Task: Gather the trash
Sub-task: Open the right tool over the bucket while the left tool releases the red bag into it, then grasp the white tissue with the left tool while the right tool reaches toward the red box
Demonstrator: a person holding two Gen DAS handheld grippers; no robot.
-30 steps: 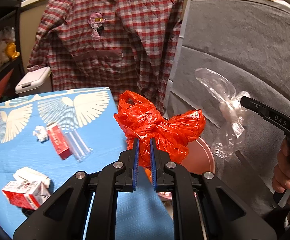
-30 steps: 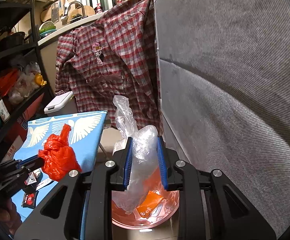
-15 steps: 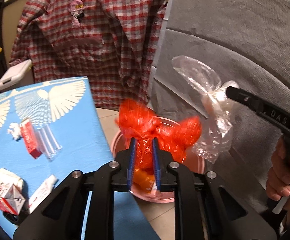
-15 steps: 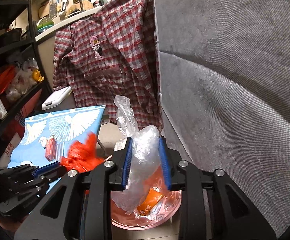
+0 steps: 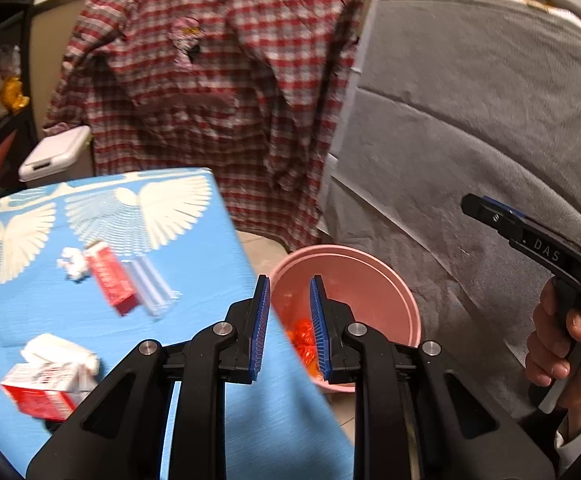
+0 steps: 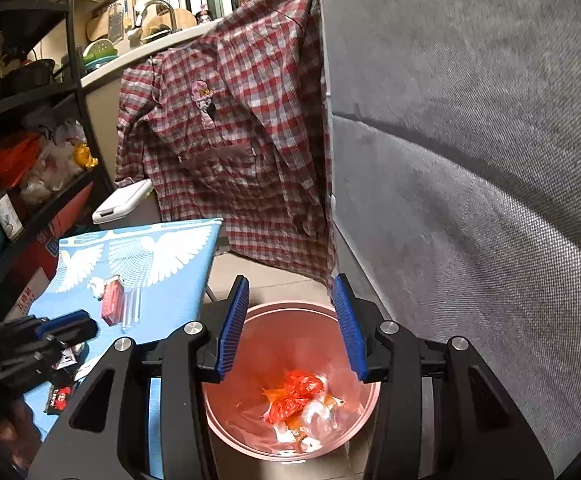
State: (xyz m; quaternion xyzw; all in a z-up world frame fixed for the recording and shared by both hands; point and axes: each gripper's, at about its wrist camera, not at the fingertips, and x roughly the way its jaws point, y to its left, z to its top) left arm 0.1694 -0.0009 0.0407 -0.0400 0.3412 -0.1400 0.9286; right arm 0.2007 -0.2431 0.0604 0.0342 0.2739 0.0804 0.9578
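both tongs apart, empty | pink bin (image 6: 332, 312) below | plaid shirt (image 6: 242, 140) behind

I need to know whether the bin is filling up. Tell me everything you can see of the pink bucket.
The pink bucket is round, smooth and plastic-looking, standing upright and open on the tiled floor between the blue table and a grey fabric wall. Only its bottom is covered: a crumpled orange bag, clear plastic and small wrappers. No gripper touches it.
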